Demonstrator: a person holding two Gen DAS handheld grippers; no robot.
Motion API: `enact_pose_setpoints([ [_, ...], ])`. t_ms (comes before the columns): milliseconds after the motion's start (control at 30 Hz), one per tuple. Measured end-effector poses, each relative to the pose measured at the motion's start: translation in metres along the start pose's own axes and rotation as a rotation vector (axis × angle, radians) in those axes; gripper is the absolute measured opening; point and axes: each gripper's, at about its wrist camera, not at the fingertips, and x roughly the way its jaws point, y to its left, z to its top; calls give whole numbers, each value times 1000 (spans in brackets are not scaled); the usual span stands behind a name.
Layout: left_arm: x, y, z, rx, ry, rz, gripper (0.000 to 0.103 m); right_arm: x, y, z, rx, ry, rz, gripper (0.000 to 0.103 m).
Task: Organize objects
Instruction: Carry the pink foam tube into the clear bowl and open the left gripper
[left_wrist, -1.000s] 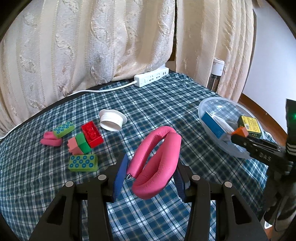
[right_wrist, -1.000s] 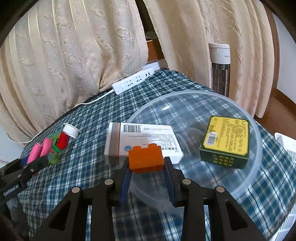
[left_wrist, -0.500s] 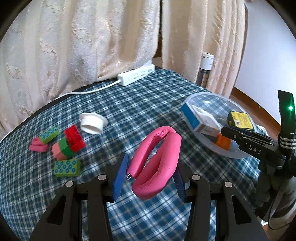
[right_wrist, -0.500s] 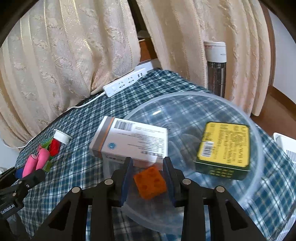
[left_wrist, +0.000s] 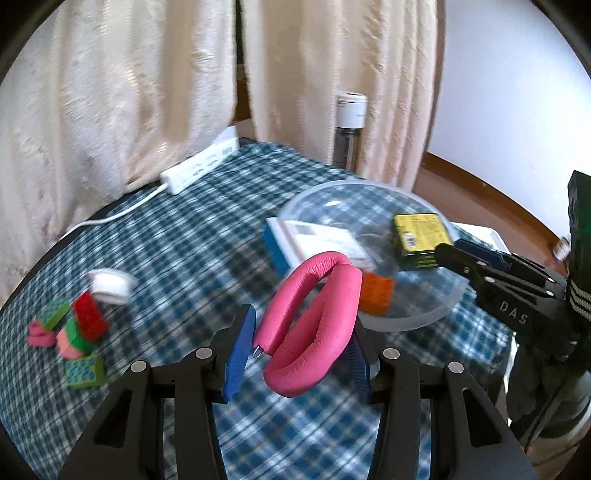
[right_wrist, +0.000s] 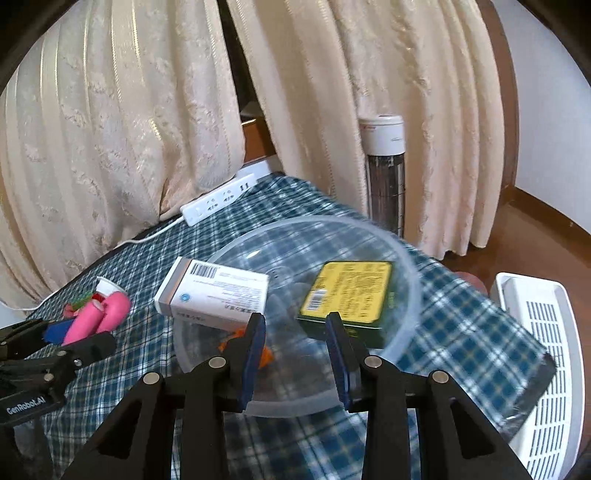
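Step in hand: carrying pink loop (left_wrist: 314, 314) toward bowl (left_wrist: 436, 317). Left gripper (left_wrist: 299, 343) fingers pinching loop above desk (left_wrist: 184, 240), beside bowl rim. Right gripper (right_wrist: 295, 350) fingers spread, empty, over bowl; orange brick (left_wrist: 376, 295) inside. Next, by judgement: advance over rim, release.

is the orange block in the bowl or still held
In the bowl: the orange block lies on its bottom, and the right claw is open and empty.

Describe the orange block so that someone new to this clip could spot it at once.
Find the clear plastic bowl on the checked tablecloth. Inside it, at the near rim, lies the orange block, beside a white medicine box and a yellow-lidded tin. It is the only orange, studded piece there.
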Motion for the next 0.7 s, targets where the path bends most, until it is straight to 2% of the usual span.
enact_pose_setpoints([
  [233,21,-30,19,48,5,-42,48,-7,-18,0,22,-17,-10,37],
  [700,59,-55,44,63,11,-88,50,-5,-36,2,52,-24,-19,37],
])
